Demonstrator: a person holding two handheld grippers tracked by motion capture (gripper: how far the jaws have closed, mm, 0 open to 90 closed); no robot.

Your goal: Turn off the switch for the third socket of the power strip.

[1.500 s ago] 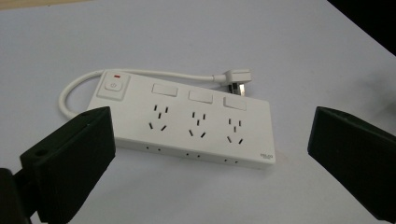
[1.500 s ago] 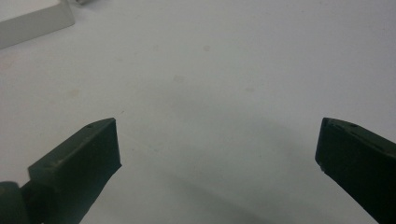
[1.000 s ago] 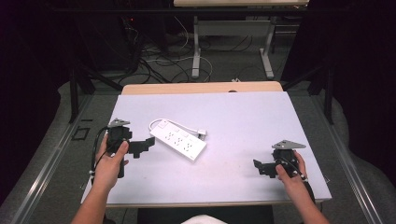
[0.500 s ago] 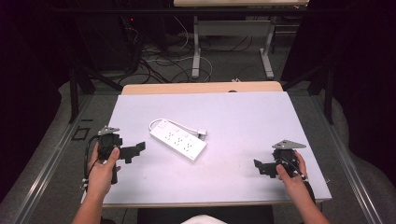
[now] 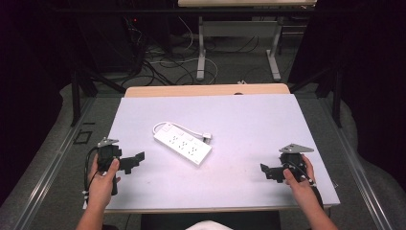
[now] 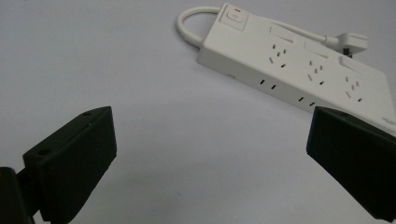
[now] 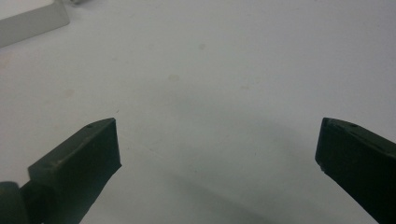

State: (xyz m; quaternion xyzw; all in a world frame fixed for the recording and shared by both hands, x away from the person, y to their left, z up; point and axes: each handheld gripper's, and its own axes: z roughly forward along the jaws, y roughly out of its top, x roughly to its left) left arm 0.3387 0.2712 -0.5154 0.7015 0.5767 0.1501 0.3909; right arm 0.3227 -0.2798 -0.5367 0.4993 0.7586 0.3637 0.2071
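Left gripper [image 5: 136, 160] sits low at the near-left corner of the table [image 5: 249, 115], jaws spread wide with nothing between them; in the left gripper view [image 6: 208, 149] bare tabletop shows in the gap. Right gripper [image 5: 268, 171] rests at the near-right edge, jaws likewise wide apart and empty, as the right gripper view [image 7: 217, 154] confirms.

Power strip [image 5: 182, 143] lies flat, ahead of and to the right of the left gripper's jaws, near but not touching. From the right gripper it lies well apart, off to the front-left; a grey-white corner of it [image 7: 30, 18] shows at the top left of that view. Its short cord [image 6: 191, 21] loops out of the switch end and runs along the far side to the plug [image 6: 350, 42], which rests just beside the body.

Handling judgement: rigid plastic shell, likely light, smooth and somewhat slippery on the pads. Not fragile. The cord is limp and would trail if lifted. Best hold appears to be across the narrow width, jaws on the two long side walls near mid-length, clear of the switch [image 6: 233, 16] and of the cord side if possible. The left gripper is the better placed for it.
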